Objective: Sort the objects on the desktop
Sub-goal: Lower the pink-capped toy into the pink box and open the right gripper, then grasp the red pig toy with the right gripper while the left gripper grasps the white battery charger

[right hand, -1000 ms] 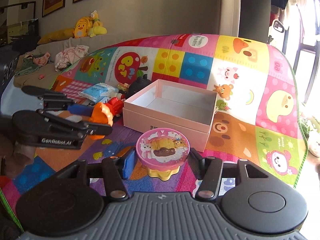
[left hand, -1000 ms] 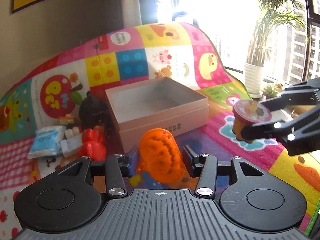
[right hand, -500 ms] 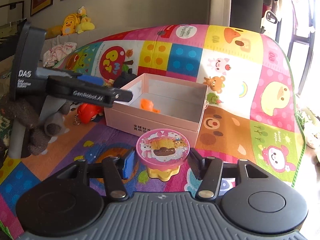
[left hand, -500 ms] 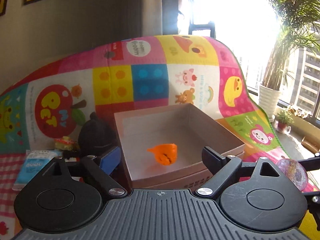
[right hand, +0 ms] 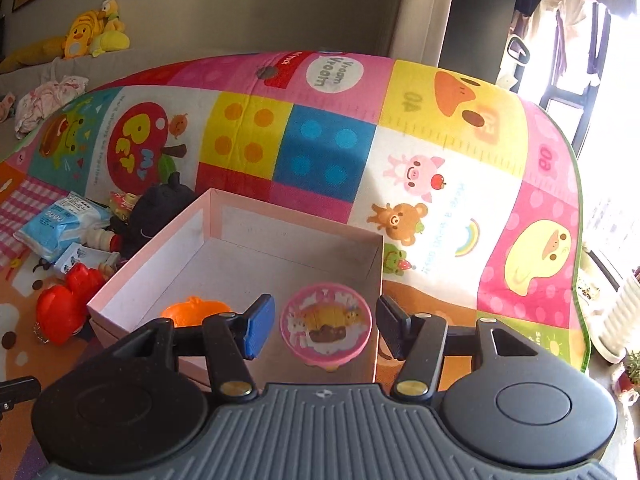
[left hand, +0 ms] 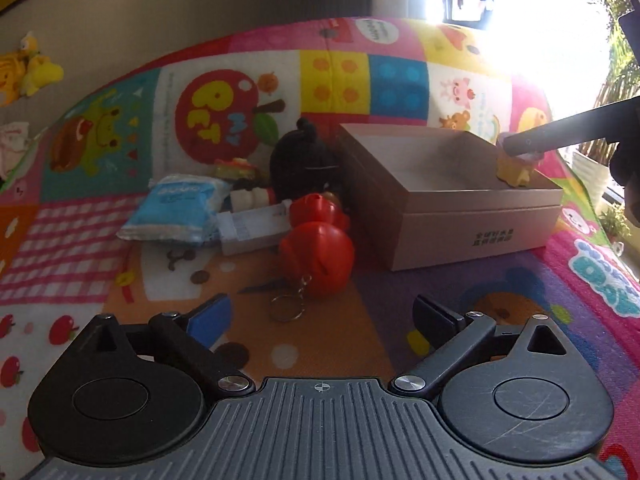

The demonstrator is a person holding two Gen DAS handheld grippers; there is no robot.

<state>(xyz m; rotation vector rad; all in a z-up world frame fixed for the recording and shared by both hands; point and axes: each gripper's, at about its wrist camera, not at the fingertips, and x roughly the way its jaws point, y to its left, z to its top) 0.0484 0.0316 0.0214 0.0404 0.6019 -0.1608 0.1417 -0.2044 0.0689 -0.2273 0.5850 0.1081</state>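
Note:
My right gripper (right hand: 325,322) hangs over the near right corner of the open pink box (right hand: 300,228). Its jaws are opening, and a small gap shows on each side of the pink-lidded yellow cup (right hand: 326,328) between the pads. An orange toy (right hand: 192,312) lies on the box floor at the near left. My left gripper (left hand: 322,314) is wide open with nothing in it, low over the mat just in front of a red toy with a keyring (left hand: 316,256). In the left wrist view the box (left hand: 460,220) stands to the right, and the cup (left hand: 514,170) sits under the right gripper's finger (left hand: 560,132).
Left of the box lie a black plush toy (left hand: 300,160), a blue tissue packet (left hand: 176,208) and a small white carton (left hand: 252,228) on the colourful play mat (left hand: 340,80). A white plant pot (right hand: 620,320) stands off the mat's right edge.
The left gripper let the orange toy go into the box, then drew back left and down to the red toy. The right gripper carried the cup over the box and loosened on it.

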